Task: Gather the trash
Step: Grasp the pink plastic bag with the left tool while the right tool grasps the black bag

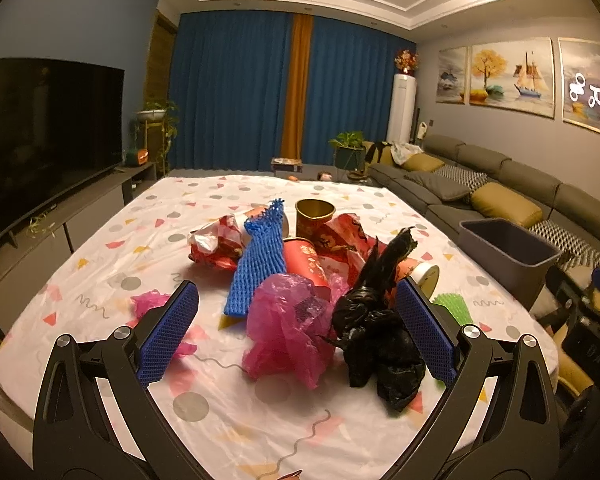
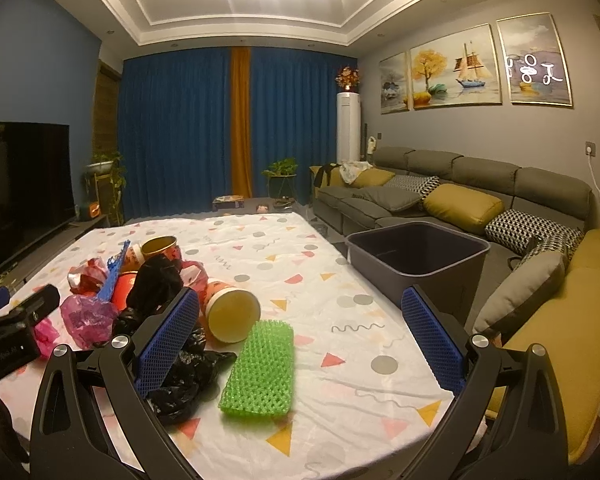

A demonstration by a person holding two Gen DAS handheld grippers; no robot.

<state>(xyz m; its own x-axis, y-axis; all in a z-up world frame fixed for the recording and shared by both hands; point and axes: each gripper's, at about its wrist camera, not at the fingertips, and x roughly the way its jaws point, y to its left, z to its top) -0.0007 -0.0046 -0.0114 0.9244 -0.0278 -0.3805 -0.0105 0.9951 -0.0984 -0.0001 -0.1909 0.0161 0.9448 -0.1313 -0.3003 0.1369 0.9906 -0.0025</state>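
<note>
1. Blue-padded left gripper (image 1: pixel 298 334), left wrist view: jaws spread wide, nothing held. Between the pads sit a crumpled pink bag (image 1: pixel 288 332) and a black bag (image 1: pixel 376 344), the black one touching the right-hand pad; both lie on the patterned tablecloth (image 1: pixel 100 248).
2. Behind the pink bag: a blue foam net (image 1: pixel 256 268) lying lengthwise, a red paper cup (image 1: pixel 308 264) on its side, red foil wrappers (image 1: pixel 216 244), and an upright gold-lined cup (image 1: pixel 314 216) farthest back. A second pink scrap (image 1: pixel 150 302) lies left of the pink bag, by the left pad.
3. Grey bin (image 1: pixel 508 254) stands off the tablecloth's right edge, well apart from the pink bag.
4. Right wrist view: right gripper (image 2: pixel 298 336) also wide open, empty. A green foam net (image 2: pixel 260 372) lies flat between its pads; the black bag (image 2: pixel 184 372) touches the left pad.
5. Just behind the green net, a tipped cup (image 2: pixel 232 312) shows its yellow mouth. The bin (image 2: pixel 420 258) sits right of and beyond the net, past the cloth edge, beside the sofa (image 2: pixel 460 184).
</note>
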